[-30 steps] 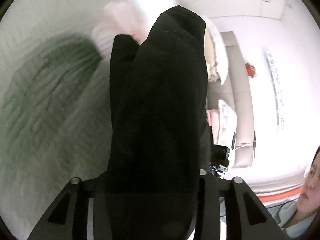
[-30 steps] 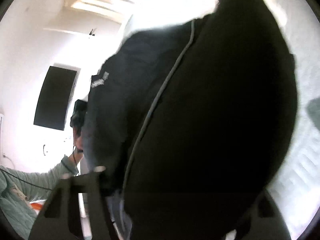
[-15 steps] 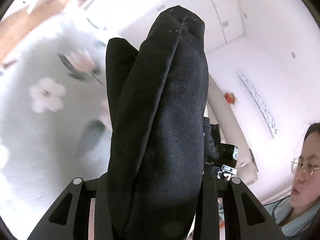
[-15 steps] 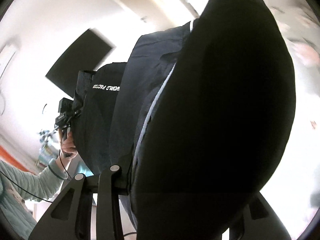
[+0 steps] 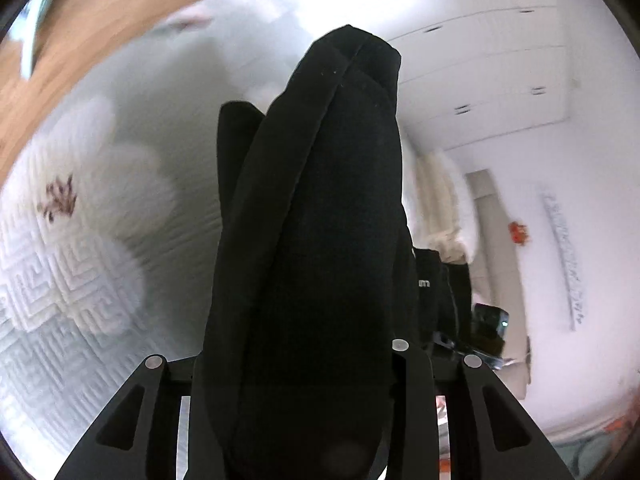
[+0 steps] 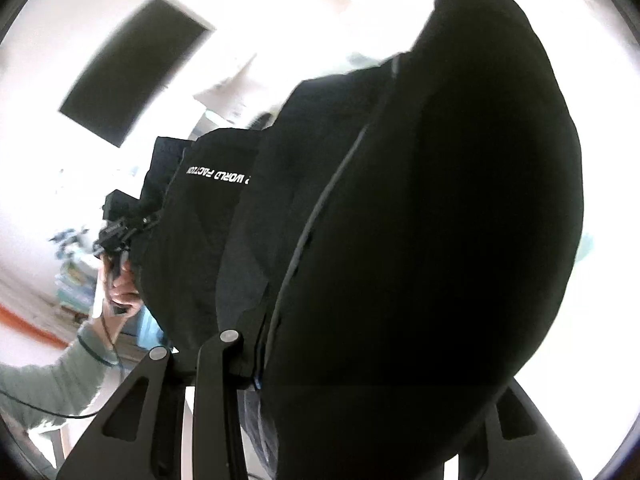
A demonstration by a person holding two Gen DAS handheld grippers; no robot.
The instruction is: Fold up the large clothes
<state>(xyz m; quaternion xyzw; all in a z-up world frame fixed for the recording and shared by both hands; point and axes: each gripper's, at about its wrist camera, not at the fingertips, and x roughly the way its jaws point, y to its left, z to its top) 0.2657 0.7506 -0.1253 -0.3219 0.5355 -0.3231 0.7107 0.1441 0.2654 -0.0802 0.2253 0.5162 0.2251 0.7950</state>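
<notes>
**Garment swung across the bed, both tongs clamped**

On the left, the left tongs (image 5: 304, 360) stay closed on a thick bunch of the black garment (image 5: 320, 220). Behind it the background has shifted from a floral print to the white quilted bedspread (image 5: 80, 300) and a strip of wooden floor (image 5: 88, 20). On the right, the right tongs (image 6: 360, 360) grip another fold of the same garment, its white lettering (image 6: 218, 174) facing the lens; their jaws have just closed slightly on the cloth. The garment hangs stretched between both hands, off the bed. Likely it is being carried over to lay flat.
</notes>
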